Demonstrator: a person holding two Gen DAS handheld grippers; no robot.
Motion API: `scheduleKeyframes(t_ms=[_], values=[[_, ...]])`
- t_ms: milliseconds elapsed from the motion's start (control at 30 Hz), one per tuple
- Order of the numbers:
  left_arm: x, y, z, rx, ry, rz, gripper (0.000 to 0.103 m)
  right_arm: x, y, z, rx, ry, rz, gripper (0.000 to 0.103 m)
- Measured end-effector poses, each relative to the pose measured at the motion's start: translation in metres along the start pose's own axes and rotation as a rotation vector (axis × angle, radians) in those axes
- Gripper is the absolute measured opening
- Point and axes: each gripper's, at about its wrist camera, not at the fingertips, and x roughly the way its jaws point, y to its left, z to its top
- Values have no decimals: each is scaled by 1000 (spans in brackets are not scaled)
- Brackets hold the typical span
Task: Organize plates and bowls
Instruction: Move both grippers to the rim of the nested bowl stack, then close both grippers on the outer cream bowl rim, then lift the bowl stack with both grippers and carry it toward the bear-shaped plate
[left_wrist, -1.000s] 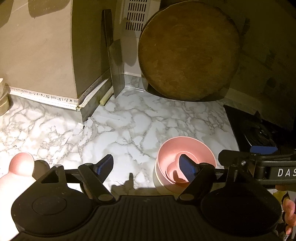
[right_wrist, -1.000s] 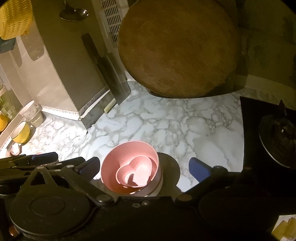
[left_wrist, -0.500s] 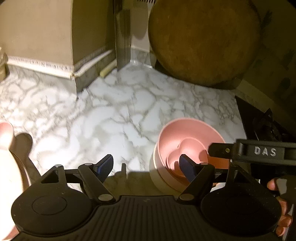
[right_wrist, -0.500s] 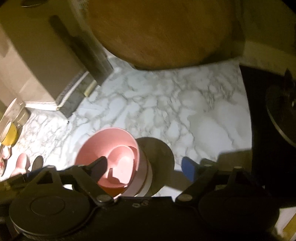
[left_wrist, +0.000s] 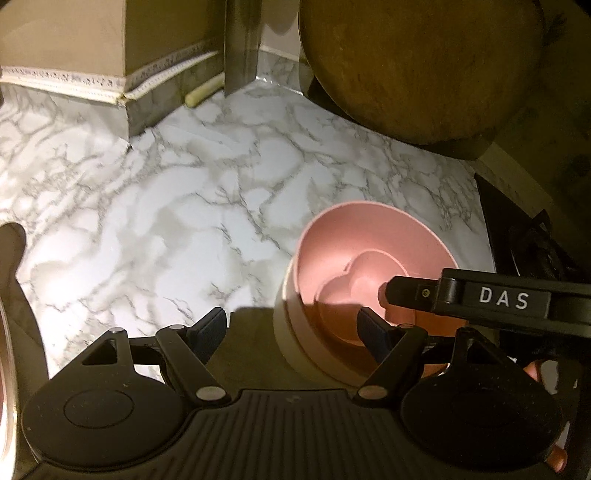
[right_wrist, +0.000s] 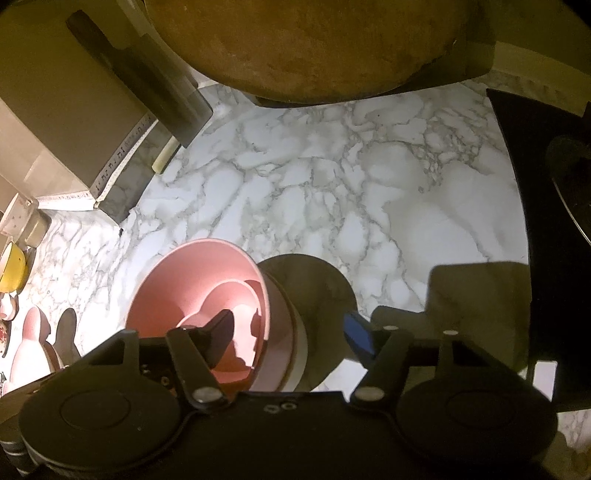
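both my grippers sit over the nested pink bowls on the marble counter.

off my left gripper (left_wrist: 291, 330), spread wide and holding nothing, bare marble counter (left_wrist: 155, 221) lies ahead; its right finger dips inside the pink bowl (left_wrist: 369, 258), which sits in a cream bowl (left_wrist: 291, 343) and holds a heart-shaped dish (left_wrist: 354, 291). my right gripper (right_wrist: 291, 332) is spread too, its left finger inside that bowl, its right finger outside. a round wooden board (right_wrist: 314, 48) leans ahead.
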Motion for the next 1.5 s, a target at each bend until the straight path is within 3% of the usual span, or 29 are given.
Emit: scheduleKeyframes(t_ms=[267,467,600,700,1500], values=[[5,-1,0,-23,17,-30,67,5,0,-1,15,14,3,52],[6,0,0,-39,29,-54,43,8,1,-3,20,20,3,45],[5,4,2,-54,27,-50,34,9,1,-4,25,20,1,35],[3,5,2,-57,26,-52,33,8,3,-4,24,22,17,30],[-53,22,7,-44,-55,-23,32,-21,43,-6,-31,-16,9,27]])
